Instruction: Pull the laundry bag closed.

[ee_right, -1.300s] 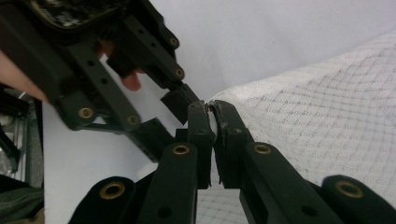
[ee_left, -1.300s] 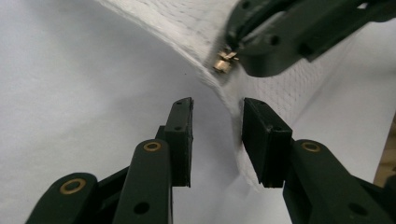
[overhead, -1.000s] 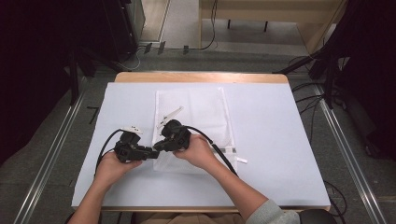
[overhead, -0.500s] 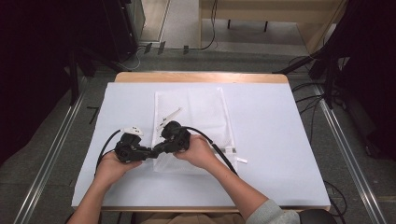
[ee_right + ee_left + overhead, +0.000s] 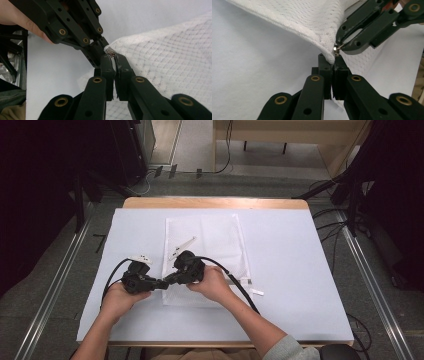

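1. Where the two grippers meet at the near left corner of the white mesh bag, the left gripper is seen clamped on the bag's corner fabric, its jaws having just been closing on it, while the right gripper is pinched on the small metal zipper pull.
2. If the pull is drawn before the corner is held taut, the mesh may be bunched and the slider jammed; the thin pull could also be slipped from between the pads, being caught only at their tips.
3. The bag is laid flat on the pale table cover, its near corner lifted off it.
4. Two small white tags are left beside the bag's right edge, and a white clip-like piece is rested on the bag; neither is placed in the zipper's path.
5. Trailing cables are draped across the bag and might be dragged over it.
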{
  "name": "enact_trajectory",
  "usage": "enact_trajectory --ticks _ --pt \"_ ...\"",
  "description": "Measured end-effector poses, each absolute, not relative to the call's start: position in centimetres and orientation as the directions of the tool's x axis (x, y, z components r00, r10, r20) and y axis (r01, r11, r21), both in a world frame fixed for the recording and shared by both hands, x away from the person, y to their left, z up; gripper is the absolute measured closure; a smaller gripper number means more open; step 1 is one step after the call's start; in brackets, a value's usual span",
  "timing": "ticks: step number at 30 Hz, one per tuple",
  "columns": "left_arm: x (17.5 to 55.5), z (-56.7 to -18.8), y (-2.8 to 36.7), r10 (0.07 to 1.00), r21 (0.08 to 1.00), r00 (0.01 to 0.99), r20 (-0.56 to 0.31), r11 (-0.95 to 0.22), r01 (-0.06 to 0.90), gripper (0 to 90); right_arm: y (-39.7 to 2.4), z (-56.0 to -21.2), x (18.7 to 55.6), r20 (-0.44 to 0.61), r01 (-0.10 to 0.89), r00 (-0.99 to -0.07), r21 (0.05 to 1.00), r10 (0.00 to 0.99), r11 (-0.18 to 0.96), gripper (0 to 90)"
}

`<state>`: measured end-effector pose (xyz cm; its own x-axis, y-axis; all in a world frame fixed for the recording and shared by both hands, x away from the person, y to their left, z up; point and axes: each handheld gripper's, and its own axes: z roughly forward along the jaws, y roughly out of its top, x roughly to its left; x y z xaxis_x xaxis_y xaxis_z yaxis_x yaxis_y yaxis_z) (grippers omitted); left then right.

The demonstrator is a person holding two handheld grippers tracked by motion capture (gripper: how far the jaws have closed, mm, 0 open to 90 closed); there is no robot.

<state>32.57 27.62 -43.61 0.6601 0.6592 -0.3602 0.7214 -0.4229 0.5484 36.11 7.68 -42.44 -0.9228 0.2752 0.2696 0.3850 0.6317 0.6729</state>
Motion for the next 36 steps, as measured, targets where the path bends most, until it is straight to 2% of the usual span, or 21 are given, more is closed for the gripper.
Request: enact_trajectory --ticks 13,19,25,36 --pt "32.5 -43.4 28.0 0.659 0.552 0.655 -0.370 -0.411 0.725 88.7 6.5 -43.2 36.2 0.236 0.380 -0.923 0.687 0.305 0.619 88.1" --pt "32.3 -43.5 27.8 0.664 0.548 0.662 -0.346 -0.430 0.718 88.5 6.0 -43.6 36.3 0.246 0.394 -0.917 0.686 0.314 0.612 88.0" --pt "32.1 -43.3 27.7 0.660 0.552 0.667 -0.344 -0.433 0.713 88.4 5.7 -43.9 36.0 0.205 0.343 -0.936 0.716 0.287 0.608 88.0" --pt "32.0 -43.3 27.9 0.659 0.549 0.667 -0.348 -0.433 0.715 88.5 5.1 -43.8 36.2 0.215 0.360 -0.930 0.699 0.299 0.618 88.1"
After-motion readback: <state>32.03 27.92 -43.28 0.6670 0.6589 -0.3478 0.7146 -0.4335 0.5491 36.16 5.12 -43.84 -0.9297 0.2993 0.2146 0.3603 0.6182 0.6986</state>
